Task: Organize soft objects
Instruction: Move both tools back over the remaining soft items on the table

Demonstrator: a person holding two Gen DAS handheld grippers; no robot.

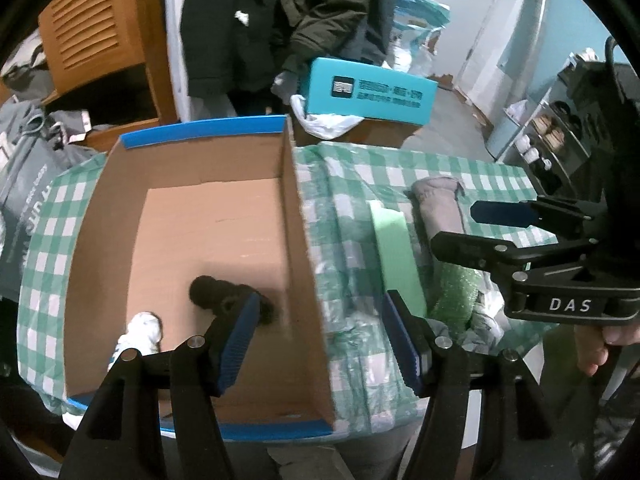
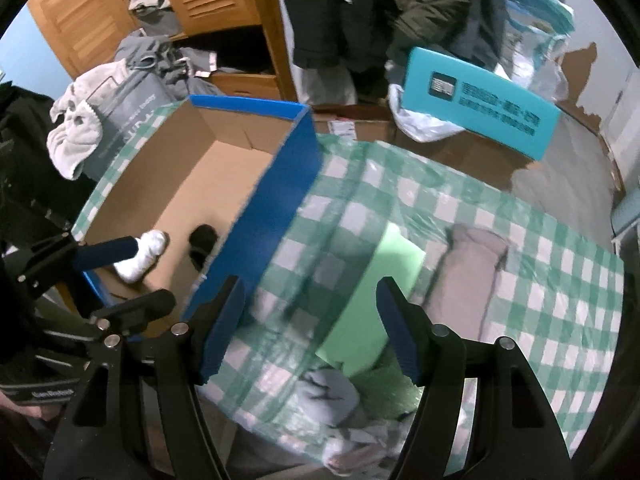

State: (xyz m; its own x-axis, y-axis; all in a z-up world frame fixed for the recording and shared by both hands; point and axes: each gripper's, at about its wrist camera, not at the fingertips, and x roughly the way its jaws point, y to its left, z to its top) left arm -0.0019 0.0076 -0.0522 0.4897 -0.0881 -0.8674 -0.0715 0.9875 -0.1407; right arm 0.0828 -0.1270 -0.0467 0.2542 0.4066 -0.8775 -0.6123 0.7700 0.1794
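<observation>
An open cardboard box [image 1: 296, 216] with a blue rim stands on the checked table; it also shows in the right wrist view [image 2: 280, 196]. Inside lie a black soft item [image 1: 216, 292] [image 2: 202, 240] and a white rolled sock [image 1: 140, 332] [image 2: 144, 256]. Right of the box lie a light green foam block [image 1: 394, 248] [image 2: 380, 292], a grey-pink rolled cloth [image 1: 440, 208] [image 2: 468, 280], a green bubble-wrap piece [image 1: 456, 292] and a grey cloth [image 2: 332, 396]. My left gripper [image 1: 320, 340] is open and empty, straddling the box's right wall. My right gripper [image 2: 312, 328] [image 1: 476, 228] is open and empty above the foam block.
The green-and-white checked tablecloth [image 2: 560, 280] covers the table. Behind it are a teal box [image 1: 368, 92], plastic bags, hanging dark coats [image 1: 312, 8] and a wooden louvred cabinet [image 1: 92, 32]. A shoe rack [image 1: 548, 136] stands at the right.
</observation>
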